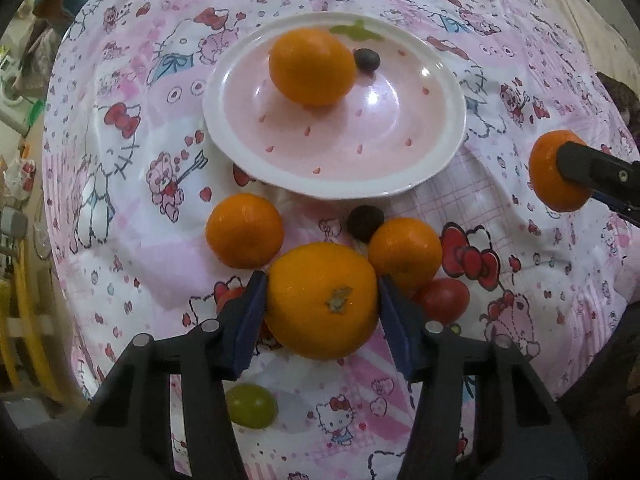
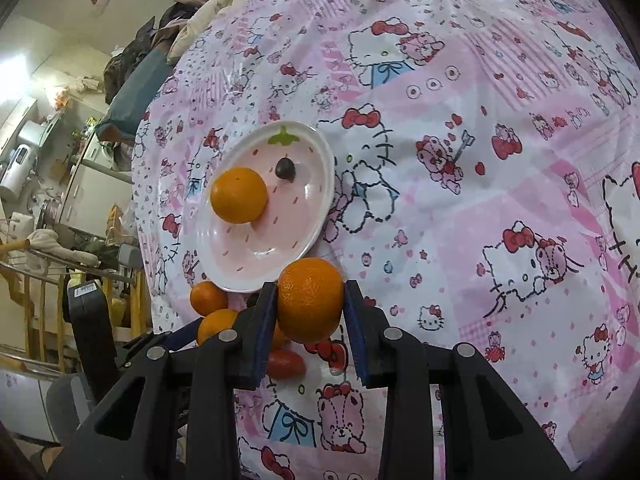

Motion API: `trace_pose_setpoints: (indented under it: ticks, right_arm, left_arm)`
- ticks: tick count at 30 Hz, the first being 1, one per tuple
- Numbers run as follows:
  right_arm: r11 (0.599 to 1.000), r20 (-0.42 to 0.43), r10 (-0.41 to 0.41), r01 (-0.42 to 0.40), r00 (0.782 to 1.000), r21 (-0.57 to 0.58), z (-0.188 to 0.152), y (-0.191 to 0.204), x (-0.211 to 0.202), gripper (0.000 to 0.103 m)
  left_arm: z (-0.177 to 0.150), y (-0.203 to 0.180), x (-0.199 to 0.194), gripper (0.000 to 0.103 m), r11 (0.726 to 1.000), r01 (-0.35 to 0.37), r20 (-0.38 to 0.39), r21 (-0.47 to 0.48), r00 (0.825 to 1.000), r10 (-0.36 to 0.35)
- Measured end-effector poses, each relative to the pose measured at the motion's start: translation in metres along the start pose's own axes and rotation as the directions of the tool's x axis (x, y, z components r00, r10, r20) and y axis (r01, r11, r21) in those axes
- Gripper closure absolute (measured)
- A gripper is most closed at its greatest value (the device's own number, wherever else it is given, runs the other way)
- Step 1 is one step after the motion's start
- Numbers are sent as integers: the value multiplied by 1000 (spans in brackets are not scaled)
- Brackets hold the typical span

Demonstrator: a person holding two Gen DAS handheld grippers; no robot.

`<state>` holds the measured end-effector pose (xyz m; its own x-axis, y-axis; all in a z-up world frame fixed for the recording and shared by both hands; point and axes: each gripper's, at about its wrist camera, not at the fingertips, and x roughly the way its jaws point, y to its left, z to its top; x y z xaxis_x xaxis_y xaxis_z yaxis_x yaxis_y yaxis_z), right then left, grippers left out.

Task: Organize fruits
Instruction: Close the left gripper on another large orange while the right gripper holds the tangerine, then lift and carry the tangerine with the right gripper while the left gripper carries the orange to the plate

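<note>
Here my left gripper [image 1: 322, 300] points steeply down at the pink cartoon-print cloth [image 1: 120, 168], its jaws set against both sides of a large orange [image 1: 322, 300] that rests on the cloth; the blue pads [image 1: 250, 320] touch the peel left and right. My right gripper [image 2: 310, 300] has its jaws closed on a second orange [image 2: 310, 300], held clear of the cloth just beside the near rim of the strawberry plate [image 2: 320, 216]. On the plate sit a third orange [image 1: 312, 66] and a dark grape [image 1: 367, 59], the two nearly touching. The left wrist view alone gives me the loose fruit around the large orange: two smaller oranges [image 1: 245, 230] behind it, one at each side, another dark grape [image 1: 365, 219] between them near the plate's edge, a red tomato [image 1: 444, 300] just beside the right pad, and a green grape [image 1: 252, 405] under the gripper's body. It also catches the right gripper from the side, at the far right, with its orange. The right wrist view alone shows me the cluttered room beyond the cloth's edge, with shelves and piled fabric, and the left gripper's dark body low at the left beside the small oranges.
</note>
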<state>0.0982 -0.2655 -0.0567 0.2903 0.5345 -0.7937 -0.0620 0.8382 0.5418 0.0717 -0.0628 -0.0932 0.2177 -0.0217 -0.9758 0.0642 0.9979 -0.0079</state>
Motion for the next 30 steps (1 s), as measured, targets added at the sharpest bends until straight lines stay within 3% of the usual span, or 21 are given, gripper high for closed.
trace_pose_setpoints:
  ticks: [7, 21, 24, 30]
  right_arm:
    - [1000, 1, 1, -1, 1000, -14, 1, 5, 2, 68]
    - [998, 24, 25, -23, 999, -60, -1, 14, -10, 68]
    - [996, 72, 61, -56, 996, -64, 3, 16, -24, 68]
    - [989, 211, 135, -118, 968, -91, 11, 20, -60, 68]
  left_arm:
    - [-14, 4, -22, 53, 999, 33, 60, 15, 998, -34]
    - [-21, 25, -57, 53, 997, 38, 181, -74, 983, -24]
    - [-15, 31, -71, 53, 988, 85, 198, -129, 979, -58]
    - [8, 37, -111, 53, 989, 68, 301, -131, 953, -25]
